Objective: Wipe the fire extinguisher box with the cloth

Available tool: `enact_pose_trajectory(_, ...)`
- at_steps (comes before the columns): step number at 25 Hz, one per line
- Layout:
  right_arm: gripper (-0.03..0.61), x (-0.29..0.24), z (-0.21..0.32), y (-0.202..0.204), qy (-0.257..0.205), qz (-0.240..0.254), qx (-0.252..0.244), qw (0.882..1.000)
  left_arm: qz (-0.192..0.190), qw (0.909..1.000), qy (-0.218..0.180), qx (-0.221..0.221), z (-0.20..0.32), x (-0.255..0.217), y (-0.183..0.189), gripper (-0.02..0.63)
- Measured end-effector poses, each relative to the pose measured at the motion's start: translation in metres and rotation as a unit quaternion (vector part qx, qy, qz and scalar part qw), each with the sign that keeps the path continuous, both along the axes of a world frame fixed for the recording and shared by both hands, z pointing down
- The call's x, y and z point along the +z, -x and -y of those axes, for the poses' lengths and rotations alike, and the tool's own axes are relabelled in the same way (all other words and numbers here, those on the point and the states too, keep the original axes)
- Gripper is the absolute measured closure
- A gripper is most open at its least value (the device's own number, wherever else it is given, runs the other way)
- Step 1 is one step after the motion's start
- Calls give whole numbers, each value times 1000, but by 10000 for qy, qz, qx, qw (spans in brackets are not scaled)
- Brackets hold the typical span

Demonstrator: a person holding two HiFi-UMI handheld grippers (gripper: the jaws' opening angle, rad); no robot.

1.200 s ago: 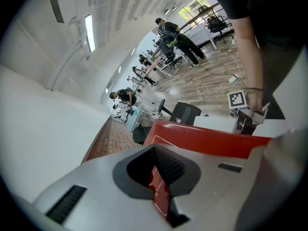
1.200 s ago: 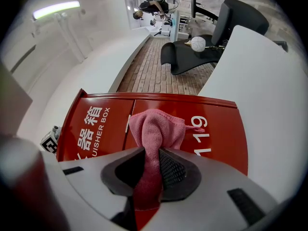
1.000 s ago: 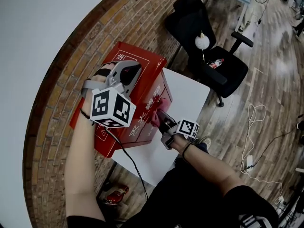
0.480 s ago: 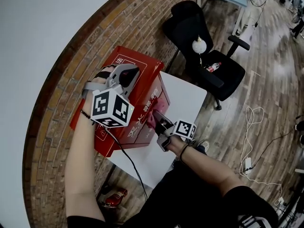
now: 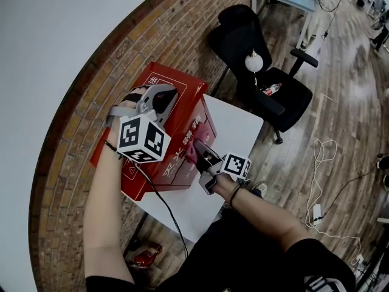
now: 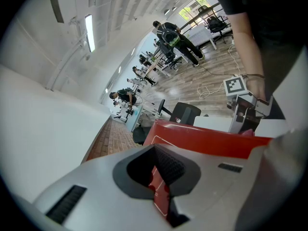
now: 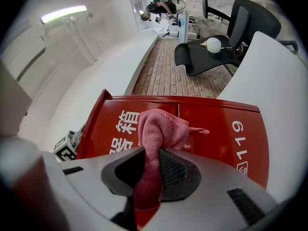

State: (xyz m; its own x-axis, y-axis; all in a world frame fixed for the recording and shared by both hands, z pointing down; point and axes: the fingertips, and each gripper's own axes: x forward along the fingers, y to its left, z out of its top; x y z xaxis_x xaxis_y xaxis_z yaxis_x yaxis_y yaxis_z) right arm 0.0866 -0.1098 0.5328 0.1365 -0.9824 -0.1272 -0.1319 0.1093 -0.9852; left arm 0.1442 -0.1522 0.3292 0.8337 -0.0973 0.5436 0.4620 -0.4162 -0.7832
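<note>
The cloth (image 7: 159, 129) is pink, thin and limp, so I judge it light and easy to crush. It wants a pinch across a gathered fold, never by a loose corner. That is how the right gripper (image 7: 149, 172) has it: its fingers are closed narrow on a bunched strip, and a soft wad stands out just past the fingertips. A small tail flops to the right of them. The cloth's long axis runs along the fingers, from behind the pads out past the tips.

The wad lies against the printed front face of the fire extinguisher box (image 7: 216, 129), directly ahead of those fingertips. The box looks like stiff, glossy sheet metal, probably slick under the cloth and heavy enough to need steadying rather than lifting.

In the head view the left gripper (image 5: 163, 97) sits on the box's top, its fingers closed together with nothing between them and the red lid just beneath the tips. The box rests on a white table (image 5: 240, 123), long axis along the brick wall, crosswise to the right fingers. Whether it stands on its proper base is hard to tell.
</note>
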Motion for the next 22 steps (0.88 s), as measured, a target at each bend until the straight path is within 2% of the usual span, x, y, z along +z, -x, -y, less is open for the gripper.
enact_pose_trajectory(4,491,-17,-2,-1,-54,-196,-13,9998,2,10000,1,-3,0,0,0,588)
enact_pose_trajectory(7,491,-36,-2,2,-275,-221,-25,9994,6,10000,3,-1,0,0,0,588)
enact_pose_trajectory(22,491,-100,-4,8,-428,-398,-64,9983,6,10000,1,-3,1,1,0,588)
